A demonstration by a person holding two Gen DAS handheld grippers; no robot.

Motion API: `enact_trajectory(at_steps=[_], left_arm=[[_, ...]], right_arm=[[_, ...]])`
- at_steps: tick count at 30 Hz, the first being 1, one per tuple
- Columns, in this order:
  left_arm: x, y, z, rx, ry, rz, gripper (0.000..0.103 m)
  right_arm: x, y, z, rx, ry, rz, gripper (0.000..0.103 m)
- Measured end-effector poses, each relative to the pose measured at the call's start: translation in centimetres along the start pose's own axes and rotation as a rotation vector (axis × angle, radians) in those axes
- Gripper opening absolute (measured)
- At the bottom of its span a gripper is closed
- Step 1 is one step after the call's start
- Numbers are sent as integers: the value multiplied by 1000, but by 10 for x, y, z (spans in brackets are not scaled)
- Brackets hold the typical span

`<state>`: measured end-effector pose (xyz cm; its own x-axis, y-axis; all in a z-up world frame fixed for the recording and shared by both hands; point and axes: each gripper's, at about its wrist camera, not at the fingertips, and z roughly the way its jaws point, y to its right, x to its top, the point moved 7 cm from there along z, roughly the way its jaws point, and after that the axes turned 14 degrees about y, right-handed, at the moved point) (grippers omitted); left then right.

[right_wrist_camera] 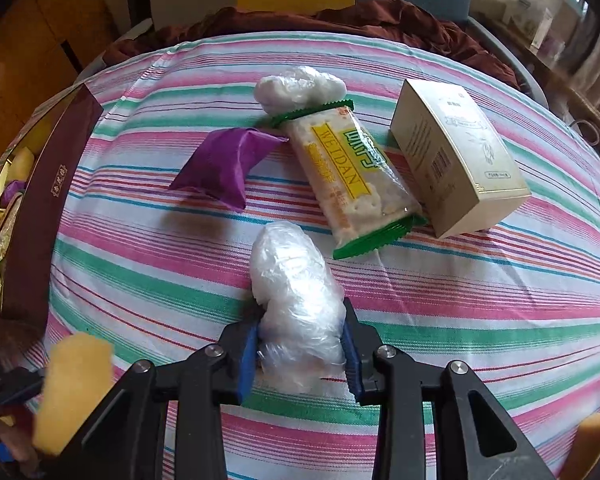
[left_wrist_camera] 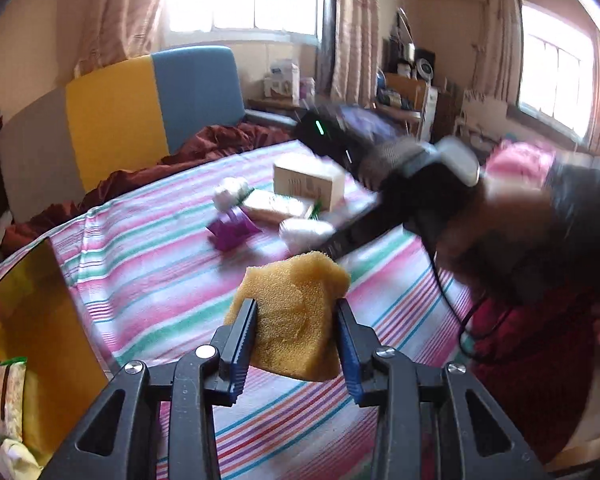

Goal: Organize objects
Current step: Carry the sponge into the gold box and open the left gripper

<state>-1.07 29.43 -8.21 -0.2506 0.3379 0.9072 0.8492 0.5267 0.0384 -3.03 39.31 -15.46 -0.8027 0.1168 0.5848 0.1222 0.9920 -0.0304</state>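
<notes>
Here the left gripper [left_wrist_camera: 296, 336] is gripping a yellow sponge [left_wrist_camera: 290, 312], lifted above the striped cloth [left_wrist_camera: 148, 280]. The right gripper [right_wrist_camera: 300, 354] is reaching low over the cloth, its pads squeezing a plastic-wrapped bundle [right_wrist_camera: 296, 304] near the cracker packet [right_wrist_camera: 352, 180]. In the left view it is appearing only as a dark blur. The maroon box [right_wrist_camera: 40, 216] is lying partly cut off at the frame's edge.

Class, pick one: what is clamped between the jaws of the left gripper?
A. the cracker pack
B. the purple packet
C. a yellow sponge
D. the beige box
C: the left gripper is shut on the yellow sponge, pinched from both sides.
</notes>
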Motion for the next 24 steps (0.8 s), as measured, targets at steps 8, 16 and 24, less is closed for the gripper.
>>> enact_trajectory(at_steps=[8, 16, 24], left_arm=[[48, -116, -57, 144, 93, -319, 38], [3, -284, -64, 399, -11, -588, 38], [-49, -354, -34, 531, -159, -672, 38]], right_arm=[[-2, 3, -4, -24, 10, -35, 36], [-2, 4, -6, -28, 11, -43, 36], [1, -3, 1, -27, 10, -42, 36]])
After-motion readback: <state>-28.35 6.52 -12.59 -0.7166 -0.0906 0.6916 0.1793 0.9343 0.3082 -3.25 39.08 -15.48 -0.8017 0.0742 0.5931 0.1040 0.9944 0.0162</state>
